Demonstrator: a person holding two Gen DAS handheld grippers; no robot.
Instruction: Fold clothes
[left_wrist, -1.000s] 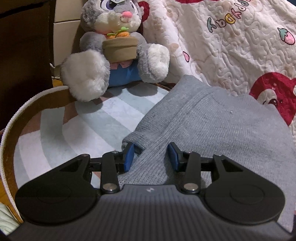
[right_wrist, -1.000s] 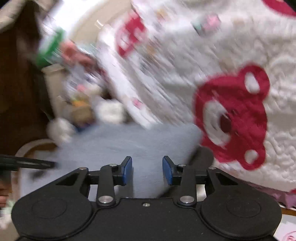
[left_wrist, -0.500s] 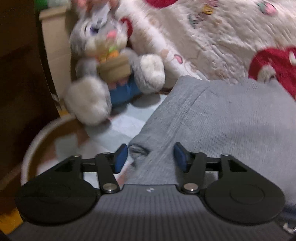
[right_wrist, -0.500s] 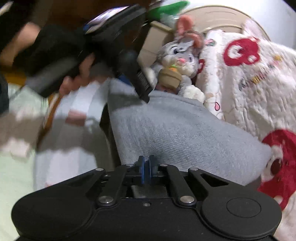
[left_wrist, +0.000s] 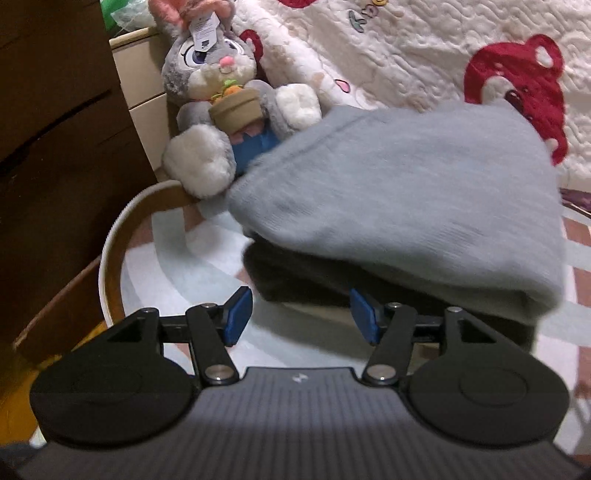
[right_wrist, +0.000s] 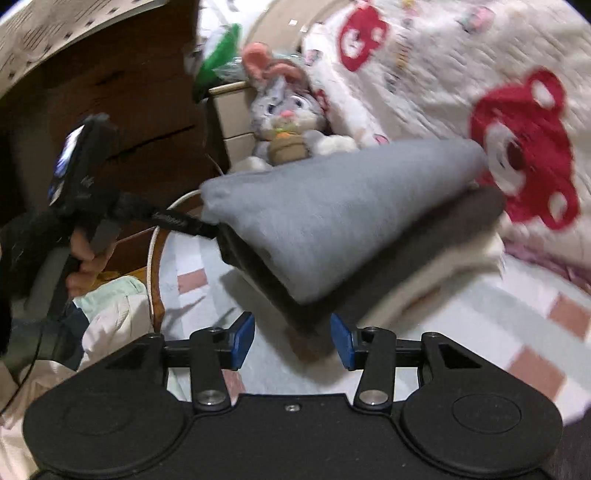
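Grey folded sweater (left_wrist: 399, 192) on striped mat (left_wrist: 192, 273)

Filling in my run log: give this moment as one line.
phase: fold released | left tongs: open, empty | right tongs: open, empty | grey sweater: folded on striped mat

A grey plush rabbit (left_wrist: 221, 88) hugging a tan flowerpot is sitting against a cream quilt with red bears (left_wrist: 424, 51), beside a brown cardboard box (left_wrist: 59, 129), on a pastel striped rug (left_wrist: 192, 266)
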